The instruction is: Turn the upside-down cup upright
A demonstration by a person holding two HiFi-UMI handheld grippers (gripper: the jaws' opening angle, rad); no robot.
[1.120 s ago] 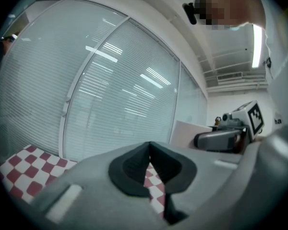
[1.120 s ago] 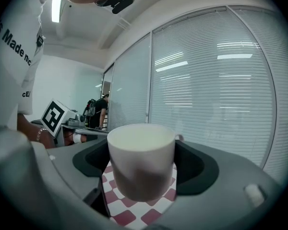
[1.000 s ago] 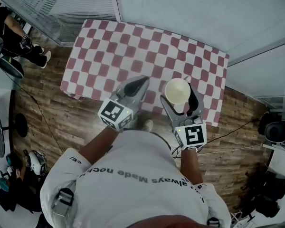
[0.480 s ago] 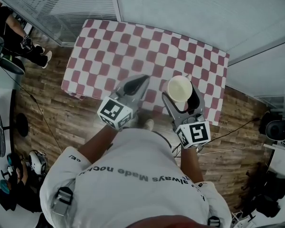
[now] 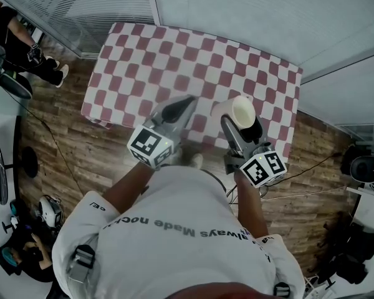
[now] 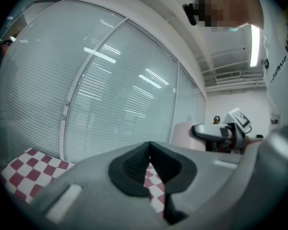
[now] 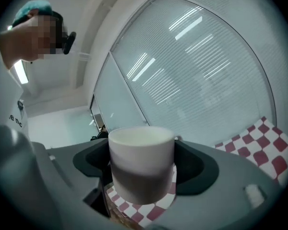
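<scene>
A: Cup?

B: White cup (image 7: pixel 141 157), pinched by its sides between the jaws of the right gripper (image 5: pixel 241 127). The pads press on it from both sides. It's off the cloth: in the right gripper view, checks show under its bottom end.

A: Orientation?

B: In the head view it's tilted, with the open mouth visible, facing up and toward the picture's right. In the right gripper view the rim end is on top and the narrower end is below. There's a small bump behind the rim on the right, maybe a handle, can't tell.

A: Where over the table?

B: Over the near right part of the table (image 5: pixel 174 61), which has a red-and-white checkered cloth. The right gripper's marker cube (image 5: pixel 263 169) sits closer to the person, past the table's near edge.

A: Other tool?

B: The left gripper (image 5: pixel 188 99) has its jaws pressed together with nothing between them. Its tips are over the near middle of the cloth, beside the cup but apart from it. Its marker cube (image 5: pixel 151 147) is over the wood floor (image 5: pixel 68 142).

A: Surroundings?

B: The operator wears a white shirt (image 5: pixel 174 229). A glass wall with blinds (image 6: pixel 110 95) stands behind the table. Another person (image 5: pixel 19 48) sits at the top left corner, well apart.
</scene>
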